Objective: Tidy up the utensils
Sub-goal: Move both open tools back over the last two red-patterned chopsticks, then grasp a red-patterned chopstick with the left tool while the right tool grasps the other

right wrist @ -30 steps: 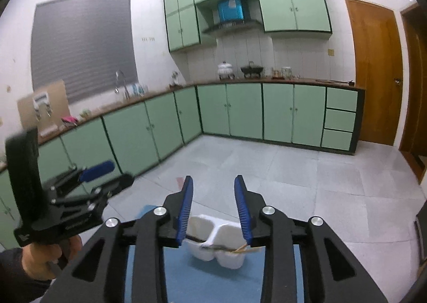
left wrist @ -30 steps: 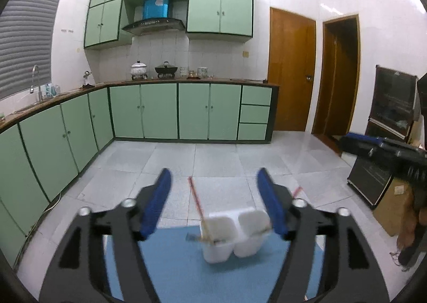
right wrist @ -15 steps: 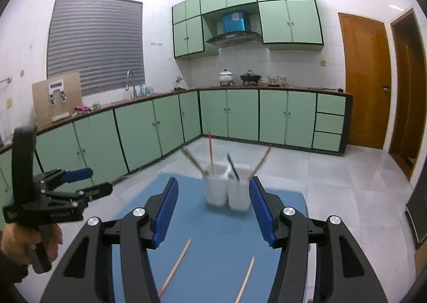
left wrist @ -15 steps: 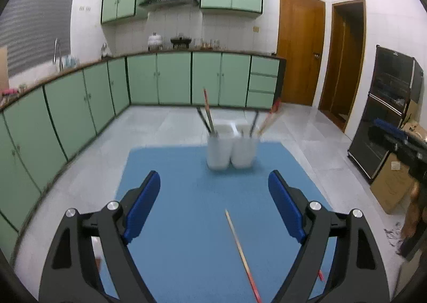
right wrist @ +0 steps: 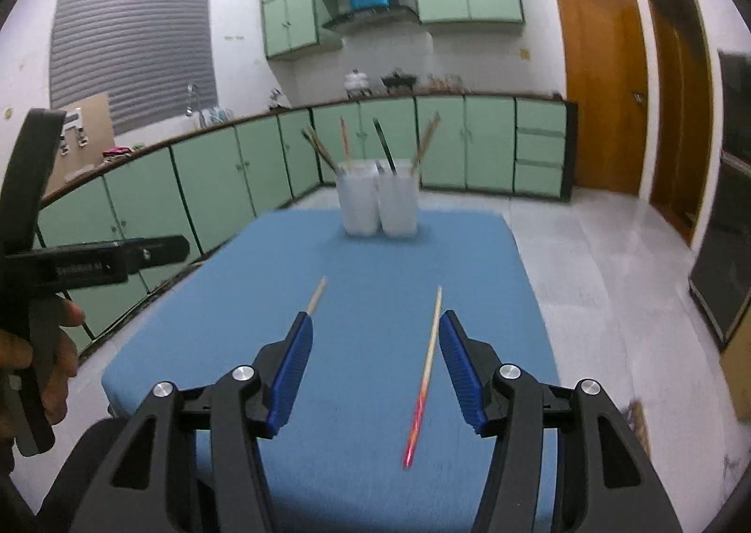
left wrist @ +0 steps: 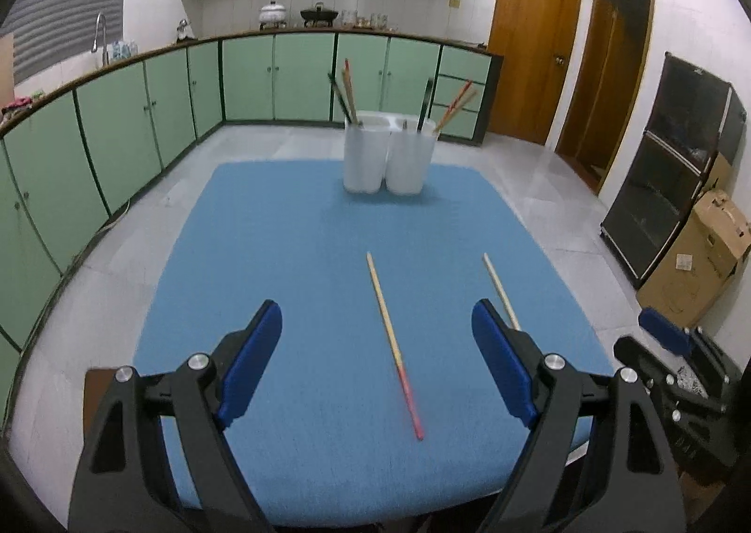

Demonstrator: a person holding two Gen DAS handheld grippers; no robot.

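Chopsticks are the job here: several already stand in the white twin-cup holder [left wrist: 387, 153] at the far end of the blue-covered bench [left wrist: 263, 242], w/ approx. three sticks in the left cup and three in the right, though the exact count is hard to tell. Two remain loose on the cloth nearer the camera: a red-tipped chopstick [left wrist: 393, 343] lying lengthwise mid-bench, and a second chopstick [left wrist: 500, 290] just to its right, partly hidden behind a finger in the left wrist view. So the sorting looks partly done, w/ two sticks left to pick up and drop in.

Left hand-held gripper [left wrist: 377, 361] hangs low over the near end of the bench, angled down, jaws spread wide w/ the red-tipped stick running between them but untouched. Right hand-held gripper [right wrist: 375, 371] is likewise tilted down at the cloth; its jaws have just been opening and now stand roughly half-spread, pinching nothing, the second chopstick lying between its fingers, close to the right one. A person's hand [right wrist: 44, 359] grips the left tool's handle at the left edge of the right wrist view.
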